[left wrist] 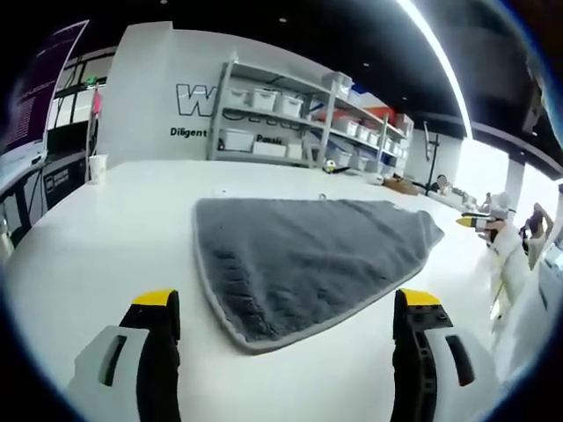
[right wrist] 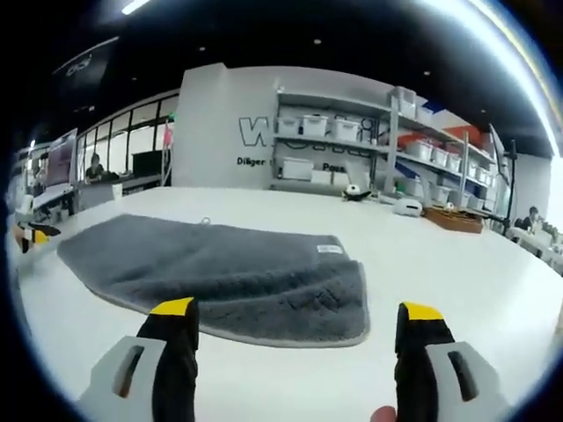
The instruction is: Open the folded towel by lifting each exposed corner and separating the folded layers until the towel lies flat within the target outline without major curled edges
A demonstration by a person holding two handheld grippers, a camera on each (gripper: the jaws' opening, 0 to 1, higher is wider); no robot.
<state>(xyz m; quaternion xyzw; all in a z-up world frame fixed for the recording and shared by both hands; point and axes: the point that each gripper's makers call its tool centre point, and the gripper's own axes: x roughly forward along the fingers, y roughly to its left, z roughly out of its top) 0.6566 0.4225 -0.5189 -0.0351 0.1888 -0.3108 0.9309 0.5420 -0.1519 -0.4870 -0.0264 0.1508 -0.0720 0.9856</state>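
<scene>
A grey towel (left wrist: 308, 251) with a pale hem lies folded on the white table (left wrist: 114, 229); its near corner points toward my left gripper (left wrist: 286, 308), which hovers open just short of it with nothing between the jaws. In the right gripper view the same towel (right wrist: 229, 264) spreads leftward, with a small white label (right wrist: 329, 249) on its top layer. My right gripper (right wrist: 295, 318) is open, its jaws straddling the towel's near right corner from just above. The other gripper's yellow tip (right wrist: 33, 236) shows at the far left edge, and likewise at the right edge (left wrist: 471, 221) of the left gripper view.
Metal shelves with white bins (left wrist: 290, 114) stand against the back wall behind the table. A white cup (left wrist: 97, 167) sits at the table's far left. A basket (right wrist: 453, 218) and small items rest on the table's far right. People (left wrist: 506, 229) stand at the right.
</scene>
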